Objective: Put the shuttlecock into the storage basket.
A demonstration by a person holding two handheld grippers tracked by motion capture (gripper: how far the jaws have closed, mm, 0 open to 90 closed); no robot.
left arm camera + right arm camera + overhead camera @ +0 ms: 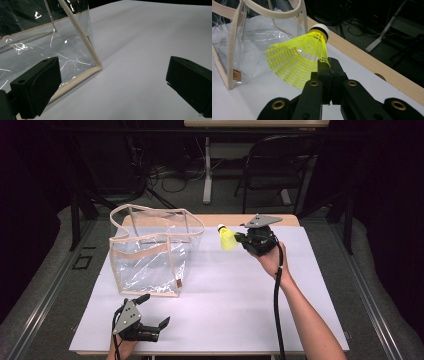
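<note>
White table (210,305), gripper-pinched yellow shuttlecock (228,239)

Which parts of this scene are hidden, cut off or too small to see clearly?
- Left hand: high view, cut off by the bottom edge.
- Yellow plastic mesh shuttlecock: right gripper view, the pinched skirt edge is hidden by the right gripper.
- Small tag on the clear plastic bag: print too small.

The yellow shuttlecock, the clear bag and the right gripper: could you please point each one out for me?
yellow shuttlecock (294,65), right gripper view, on its mesh skirt.
clear bag (150,260), high view, on its transparent front wall.
right gripper (239,238), high view, at its jaw tips, shut on the skirt's edge.
</note>
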